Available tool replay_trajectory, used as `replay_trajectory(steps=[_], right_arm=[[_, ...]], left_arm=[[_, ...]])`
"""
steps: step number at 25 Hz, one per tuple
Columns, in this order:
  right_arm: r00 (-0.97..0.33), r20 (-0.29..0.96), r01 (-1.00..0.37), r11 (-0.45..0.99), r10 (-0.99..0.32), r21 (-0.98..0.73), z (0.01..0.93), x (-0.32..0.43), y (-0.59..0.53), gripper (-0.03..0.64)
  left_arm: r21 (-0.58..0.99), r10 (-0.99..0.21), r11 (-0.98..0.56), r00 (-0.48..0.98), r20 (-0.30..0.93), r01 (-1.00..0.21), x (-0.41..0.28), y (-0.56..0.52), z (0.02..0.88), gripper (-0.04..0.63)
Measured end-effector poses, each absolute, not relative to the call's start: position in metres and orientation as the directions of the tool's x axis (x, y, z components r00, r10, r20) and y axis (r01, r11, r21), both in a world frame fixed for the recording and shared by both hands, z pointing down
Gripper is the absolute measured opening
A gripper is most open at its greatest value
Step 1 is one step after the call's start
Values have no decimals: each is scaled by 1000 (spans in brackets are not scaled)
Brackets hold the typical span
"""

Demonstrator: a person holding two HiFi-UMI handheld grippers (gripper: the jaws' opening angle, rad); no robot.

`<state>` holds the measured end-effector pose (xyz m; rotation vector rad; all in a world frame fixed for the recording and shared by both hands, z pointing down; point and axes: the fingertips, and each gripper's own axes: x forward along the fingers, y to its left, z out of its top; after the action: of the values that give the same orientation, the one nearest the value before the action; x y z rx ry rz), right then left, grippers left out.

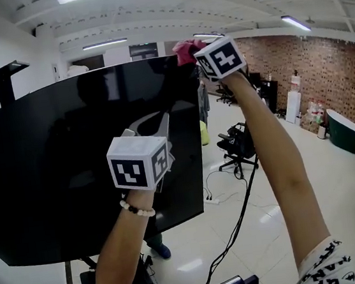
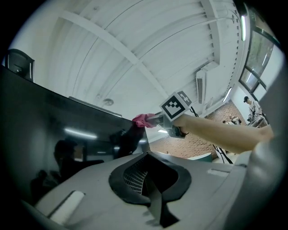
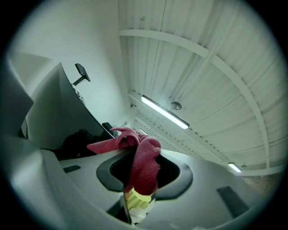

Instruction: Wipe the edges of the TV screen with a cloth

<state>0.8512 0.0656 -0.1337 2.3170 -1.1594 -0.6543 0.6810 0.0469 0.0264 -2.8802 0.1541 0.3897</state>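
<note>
TV screen (image 1: 72, 170): large, dark, glossy; top edge + right-hand edge both in head view.
Cloth (image 1: 185, 48): red-pink, bunched at TV screen's top right corner, laid over the top edge. Seems to be touching it; contact not fully confirmed.
R gripper (image 1: 197, 57): jaws closed on the cloth, wad pinched between them, loose end spilled fwd toward TV screen. Pinched short, prob. so pressure can be put on the thin edge w/o the cloth slipping.
R arm (image 1: 275, 152): stretched up to TV screen's top corner; judged necessary, as that edge sits high.
L gripper (image 1: 156, 124): jaws together, nothing between them. Held in front of TV screen's right half, well below the cloth. Contact w/ TV screen cannot be told. Judged idle, or kept ready to steady it.
Step (judged): corner pass, where top edge meets right-hand edge.
Progress: not determinable; no marks visible on the edges.
Next (judged): cloth to be drawn along one edge from the corner, light pressure kept.
Risk: TV screen could be rocked if pushed hard at the top.
</note>
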Motion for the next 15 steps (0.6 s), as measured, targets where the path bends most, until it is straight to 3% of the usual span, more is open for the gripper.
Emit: replay_trajectory(steps=[5,15], right_arm=[[562,-266,-597,-607,-783,525,-130,884,92,123],[406,-164,-733,-428,-899,529,-75,868,65,121]], left_arm=[[-196,-56,-975,965,-257,-109,706,62,39,-9],[-144,-33,-987,971,-238,-68,717,69,68,-9]])
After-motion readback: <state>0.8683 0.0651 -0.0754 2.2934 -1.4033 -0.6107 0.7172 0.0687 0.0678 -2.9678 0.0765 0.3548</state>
